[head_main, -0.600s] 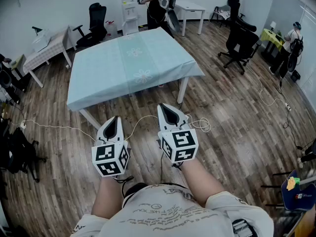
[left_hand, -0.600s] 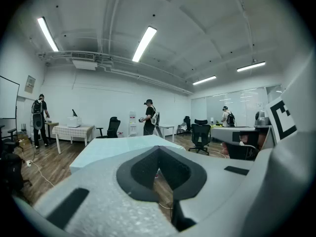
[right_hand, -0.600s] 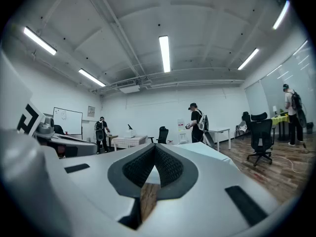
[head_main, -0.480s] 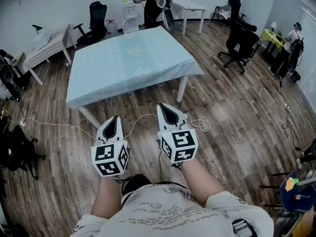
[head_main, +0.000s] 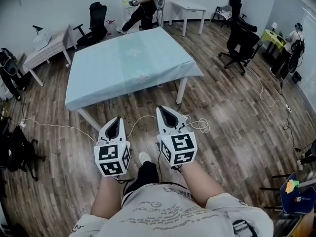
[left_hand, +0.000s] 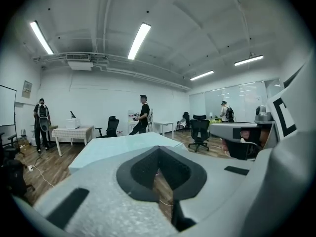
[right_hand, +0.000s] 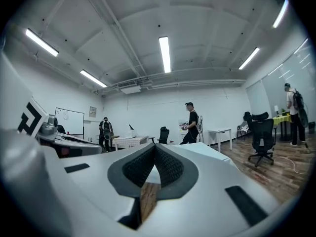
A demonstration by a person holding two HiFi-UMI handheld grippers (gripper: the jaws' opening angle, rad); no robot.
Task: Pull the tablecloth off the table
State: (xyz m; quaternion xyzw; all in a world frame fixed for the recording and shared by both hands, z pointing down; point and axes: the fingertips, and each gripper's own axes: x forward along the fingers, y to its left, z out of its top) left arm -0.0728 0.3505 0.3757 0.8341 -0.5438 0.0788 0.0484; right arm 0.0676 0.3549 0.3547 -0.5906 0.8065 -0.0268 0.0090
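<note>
Room notes. I am standing on a wood-plank floor [head_main: 237, 112], its brown boards running across the whole room. White walls [head_main: 59, 4] are closing it in at the back. A black office chair [head_main: 96, 21] is sitting near the back wall. To its left, a side table [head_main: 47, 48] is wearing a pale checked cover. A white desk [head_main: 190, 8] is standing at the back right, and more black chairs [head_main: 242, 41] are sitting on the right. White cables [head_main: 49, 125] are trailing over the boards. Dark bags [head_main: 17, 147] are lying at the far left. Overhead, long light strips [left_hand: 139, 39] are glowing on a white ceiling [left_hand: 197, 23]. A whiteboard [right_hand: 69, 120] is hanging on a wall.
</note>
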